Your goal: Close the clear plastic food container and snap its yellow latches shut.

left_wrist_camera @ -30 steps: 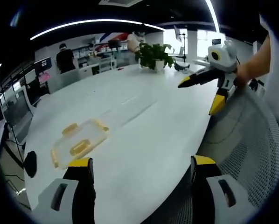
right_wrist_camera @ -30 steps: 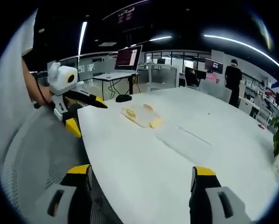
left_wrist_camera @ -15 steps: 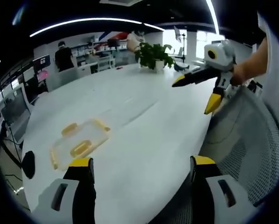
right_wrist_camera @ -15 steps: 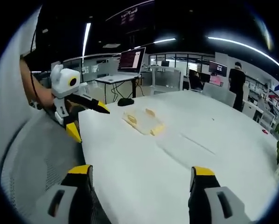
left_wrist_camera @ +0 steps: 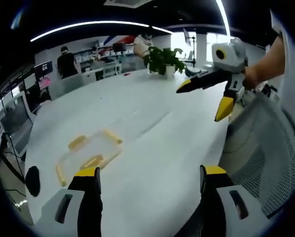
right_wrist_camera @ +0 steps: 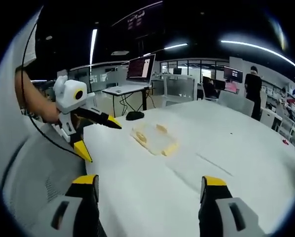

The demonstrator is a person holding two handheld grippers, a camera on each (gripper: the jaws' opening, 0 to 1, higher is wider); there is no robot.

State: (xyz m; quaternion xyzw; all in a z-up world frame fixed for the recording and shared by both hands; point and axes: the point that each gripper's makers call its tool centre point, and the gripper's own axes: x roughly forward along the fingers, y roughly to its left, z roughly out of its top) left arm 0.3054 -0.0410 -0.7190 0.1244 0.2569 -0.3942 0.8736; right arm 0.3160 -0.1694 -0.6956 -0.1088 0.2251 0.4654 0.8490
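On the white table [left_wrist_camera: 152, 143], well out from my edge, sits the clear plastic food container [left_wrist_camera: 90, 154], and from what I can see I have not touched it. Its lid appears to lie flat on top, though it is too small and too transparent for me to be sure it is seated. Of its yellow latches [left_wrist_camera: 77, 142], I count about 4 around the rim in my left gripper view, and I judge they are not snapped down, so nearly the whole job seems left: reach it, press the lid home, then snap each latch.

My left gripper [left_wrist_camera: 147, 180] has its 2 jaws spread wide, nothing between them, hovering over the near part of the table with the container just beyond its left jaw. My right gripper [right_wrist_camera: 152, 185] is equally wide and empty, and from it the container [right_wrist_camera: 155, 139] lies farther off, toward the table's far-left side. I can also see my left gripper [right_wrist_camera: 99, 133] from the right one, jaws parted, near the table edge above a mesh chair back [right_wrist_camera: 34, 168].
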